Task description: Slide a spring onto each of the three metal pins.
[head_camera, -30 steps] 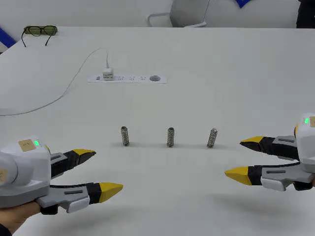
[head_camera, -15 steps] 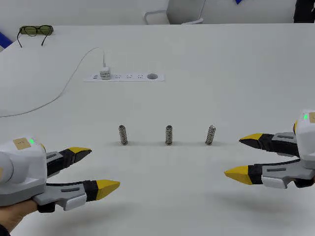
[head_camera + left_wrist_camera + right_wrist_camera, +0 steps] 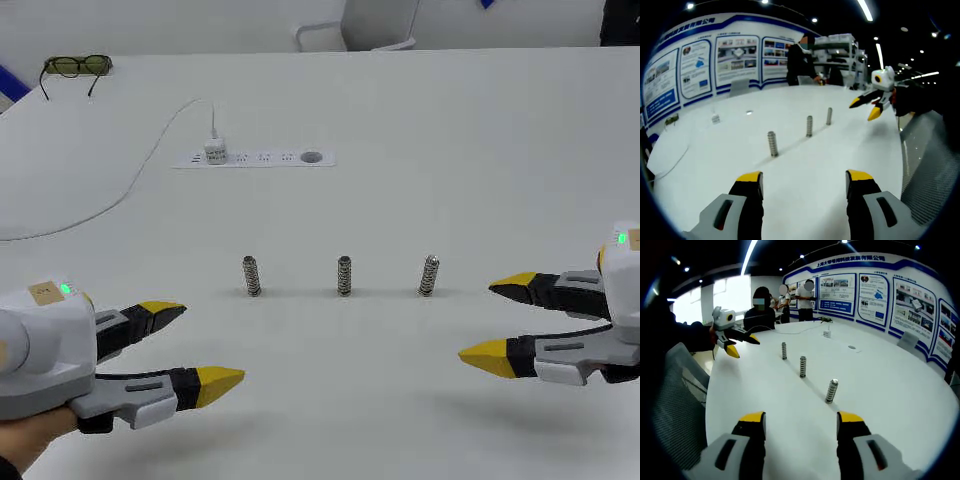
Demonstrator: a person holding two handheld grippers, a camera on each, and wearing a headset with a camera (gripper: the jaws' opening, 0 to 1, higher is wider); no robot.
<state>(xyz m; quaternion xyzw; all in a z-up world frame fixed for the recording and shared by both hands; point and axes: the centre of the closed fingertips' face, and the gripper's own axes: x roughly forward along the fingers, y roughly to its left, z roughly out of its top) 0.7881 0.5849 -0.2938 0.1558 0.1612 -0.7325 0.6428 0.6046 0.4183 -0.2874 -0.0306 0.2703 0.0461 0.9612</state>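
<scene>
Three upright metal pins stand in a row on the white table, each with a spring around it: the left pin [image 3: 251,276] [image 3: 772,143], the middle pin [image 3: 344,275] [image 3: 809,126] [image 3: 802,366] and the right pin [image 3: 428,275] [image 3: 829,115] [image 3: 831,390]. The far pin in the right gripper view [image 3: 784,350] is the left one. My left gripper [image 3: 194,344] [image 3: 804,180] hovers open at the near left, empty. My right gripper [image 3: 501,321] [image 3: 796,421] hovers open at the near right, empty. Each gripper also appears across the table in the other's view: right gripper [image 3: 867,106], left gripper [image 3: 742,343].
A white power strip [image 3: 253,158] with a plugged charger and a cable [image 3: 130,185] lies beyond the pins. Dark glasses [image 3: 72,66] rest at the far left corner. A chair [image 3: 350,25] stands behind the table. People stand in the background near wall posters.
The head camera shifted slightly. Both grippers stay open and nearly still; the pins and springs have not moved.
</scene>
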